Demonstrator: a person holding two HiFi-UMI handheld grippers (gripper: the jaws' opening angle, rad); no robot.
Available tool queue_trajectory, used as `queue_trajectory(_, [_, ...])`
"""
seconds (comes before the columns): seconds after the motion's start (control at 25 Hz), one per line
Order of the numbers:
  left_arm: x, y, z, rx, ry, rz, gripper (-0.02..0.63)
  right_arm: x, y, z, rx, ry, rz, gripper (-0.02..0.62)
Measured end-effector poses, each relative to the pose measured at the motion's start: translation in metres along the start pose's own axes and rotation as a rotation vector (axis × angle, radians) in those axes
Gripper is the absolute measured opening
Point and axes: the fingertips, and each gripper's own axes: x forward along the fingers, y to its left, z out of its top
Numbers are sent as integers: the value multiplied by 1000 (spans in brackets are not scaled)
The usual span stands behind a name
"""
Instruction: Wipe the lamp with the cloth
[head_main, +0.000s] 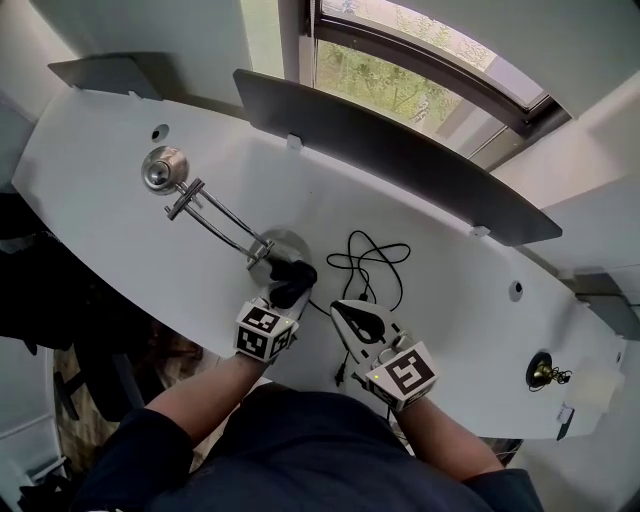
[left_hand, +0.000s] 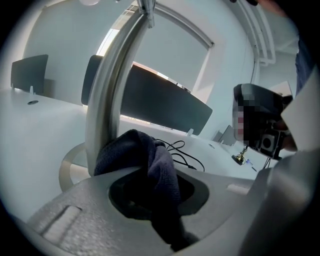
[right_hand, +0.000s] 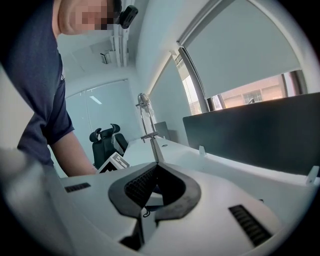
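Left claw (head_main: 283, 298) pinches the dark, crumpled cloth (left_hand: 152, 160) against the silver lamp (left_hand: 102, 100) stem; right claw (right_hand: 156, 165) closed, empty.

lamp (head_main: 215, 215) on desk (head_main: 100, 200), cloth (head_main: 290, 281) against its base, cable (head_main: 371, 262) to the right, divider (head_main: 400, 150) behind

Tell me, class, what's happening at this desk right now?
A person works two handheld grippers over a white desk. The left gripper is shut on a dark cloth, holding it against the lamp low on its arm, near the base. The right gripper hangs beside it, shut and empty.
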Motion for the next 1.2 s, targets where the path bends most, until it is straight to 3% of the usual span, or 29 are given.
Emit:
queue_trajectory(0.36, [15, -24, 16, 23, -32, -54, 58, -3, -5, 1, 9, 11, -13, 9])
queue_trajectory(0.92, [-16, 19, -4, -100, -18, 33, 58, 17, 6, 5, 6, 34, 16, 9])
queue_trajectory(1.2, [-47, 49, -15, -116, -10, 99, 58, 27, 21, 6, 6, 2, 56, 9])
